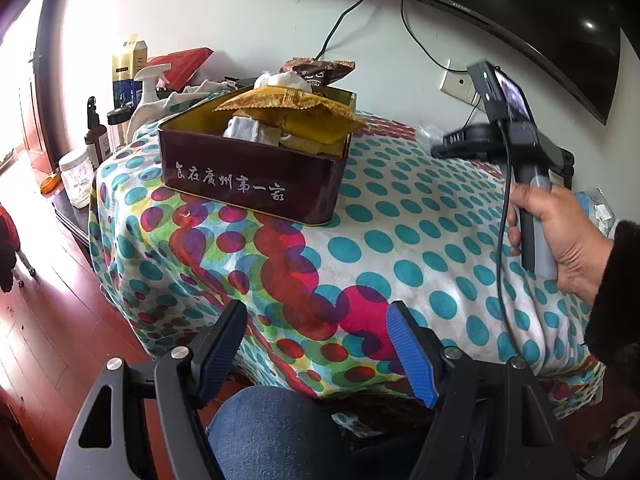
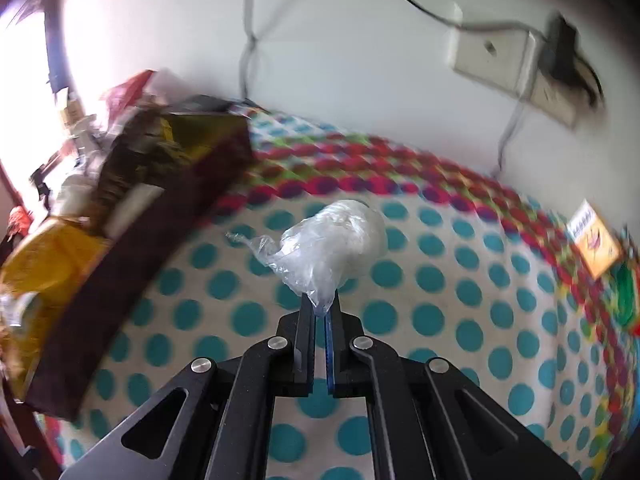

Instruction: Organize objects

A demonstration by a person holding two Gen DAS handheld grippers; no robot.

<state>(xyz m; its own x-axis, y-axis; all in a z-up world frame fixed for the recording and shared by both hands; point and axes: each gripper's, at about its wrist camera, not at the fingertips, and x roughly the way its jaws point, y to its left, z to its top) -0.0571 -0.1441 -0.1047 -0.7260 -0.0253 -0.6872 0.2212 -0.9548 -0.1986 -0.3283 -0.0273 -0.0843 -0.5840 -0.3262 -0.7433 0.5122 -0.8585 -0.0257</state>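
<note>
A dark red tin box (image 1: 256,176) full of snack packets stands on the polka-dot cloth; it also shows blurred at the left of the right wrist view (image 2: 132,248). My right gripper (image 2: 321,304) is shut on the edge of a clear plastic bag with something white inside (image 2: 336,240), held above the cloth to the right of the box. In the left wrist view the right gripper (image 1: 444,144) is at the far right with the bag (image 1: 430,130) blurred at its tip. My left gripper (image 1: 320,324) is open and empty, low at the cloth's near edge.
Bottles, a spray bottle (image 1: 150,80) and a jar (image 1: 78,176) stand left of the box. A yellow packet (image 2: 594,238) lies at the cloth's far right. A wall socket (image 2: 508,60) with cables and a monitor (image 1: 520,12) are behind. My knee (image 1: 272,432) is below.
</note>
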